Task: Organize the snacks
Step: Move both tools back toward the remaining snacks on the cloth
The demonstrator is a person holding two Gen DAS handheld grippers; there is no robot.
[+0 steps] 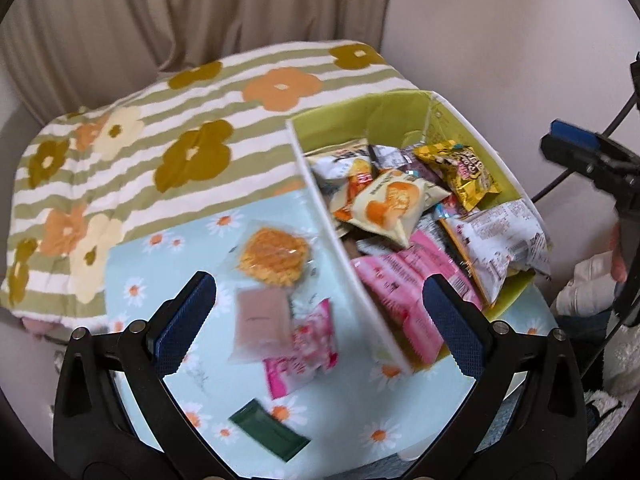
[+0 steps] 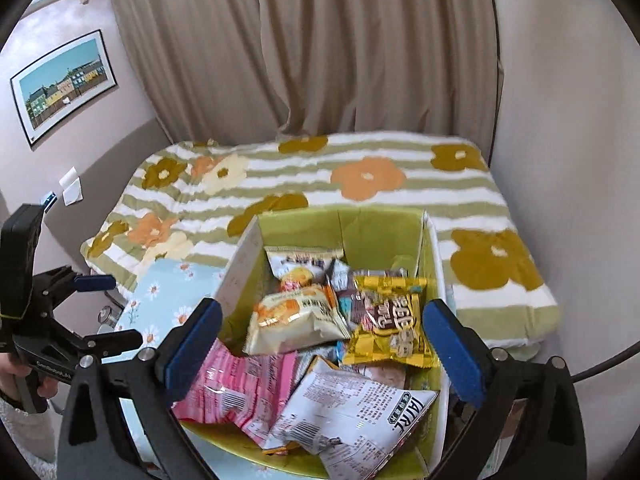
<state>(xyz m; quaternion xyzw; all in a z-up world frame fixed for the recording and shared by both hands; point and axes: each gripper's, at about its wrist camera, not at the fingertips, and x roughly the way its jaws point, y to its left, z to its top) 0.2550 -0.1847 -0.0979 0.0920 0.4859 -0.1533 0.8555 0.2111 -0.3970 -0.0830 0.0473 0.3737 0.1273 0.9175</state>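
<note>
Snacks fill a green box [image 2: 384, 224] that sits on a light blue cloth with daisies [image 1: 168, 248], next to a bed with a striped flower blanket [image 1: 132, 148]. Inside the box lie a yellow bag [image 2: 390, 320], a cream bag with orange pictures [image 2: 296, 316], a pink bag [image 2: 236, 392] and a white bag with lots of small print [image 2: 352, 416]. The right hand-held gripper [image 2: 322, 340] hangs above the box with its two blue pads wide apart, and it holds nothing. The left hand-held gripper [image 1: 320, 320] is wide apart too and holds nothing; it hangs over the cloth and the near side of the box. On the cloth, outside the box, lie a round orange cracker in a clear wrap [image 1: 274, 256], a brownish packet [image 1: 262, 320], a small pink packet [image 1: 304, 348] and a dark green packet [image 1: 270, 434]. These look a bit blurry.
</note>
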